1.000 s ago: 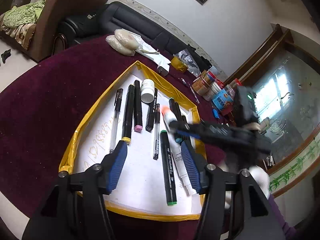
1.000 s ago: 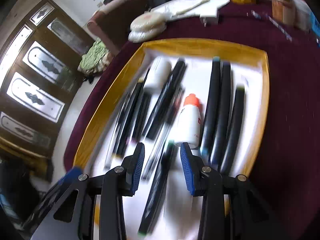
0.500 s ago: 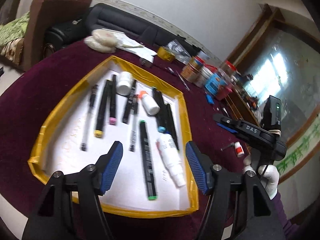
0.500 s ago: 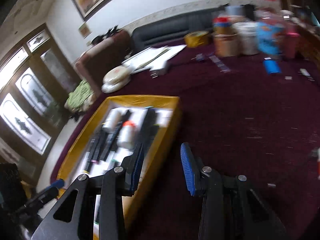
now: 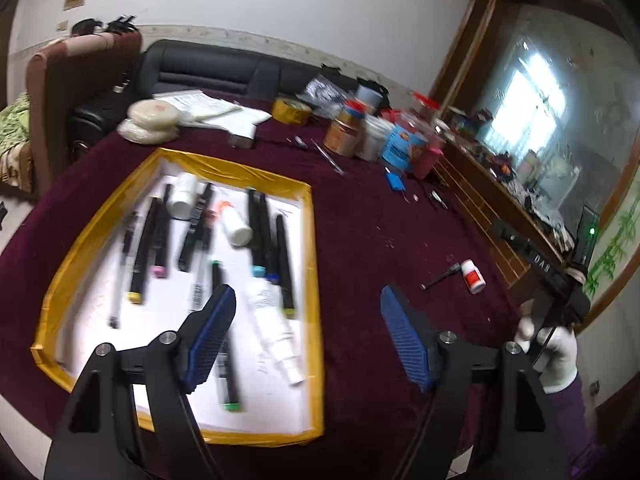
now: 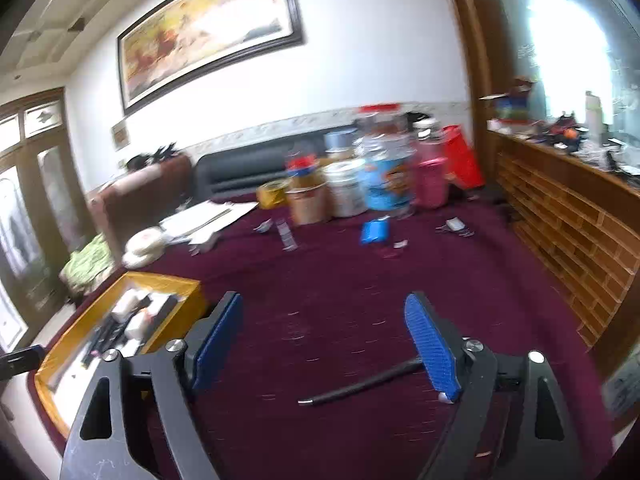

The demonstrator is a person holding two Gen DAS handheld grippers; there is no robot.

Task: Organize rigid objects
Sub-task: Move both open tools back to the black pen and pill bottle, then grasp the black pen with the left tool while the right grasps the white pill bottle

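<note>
Left wrist: left tool [image 5: 306, 334] spreading wider, gripping nothing, hovering over yellow-edged tray [image 5: 314, 280] full of markers [image 5: 282, 258]. Small white bottle [image 5: 472, 276] and dark pen [image 5: 440, 276] loose on maroon table [image 5: 380, 220], jars [image 5: 344, 132] crowding behind.

Right wrist: right tool [image 6: 324, 340] also widening, empty, above that pen [image 6: 360, 386]; tray [image 6: 68, 332] off left.

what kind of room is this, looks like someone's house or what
Most likely a home living room. A black sofa and a brown armchair stand behind the cloth-covered table, and a large framed painting hangs on the wall.
</note>
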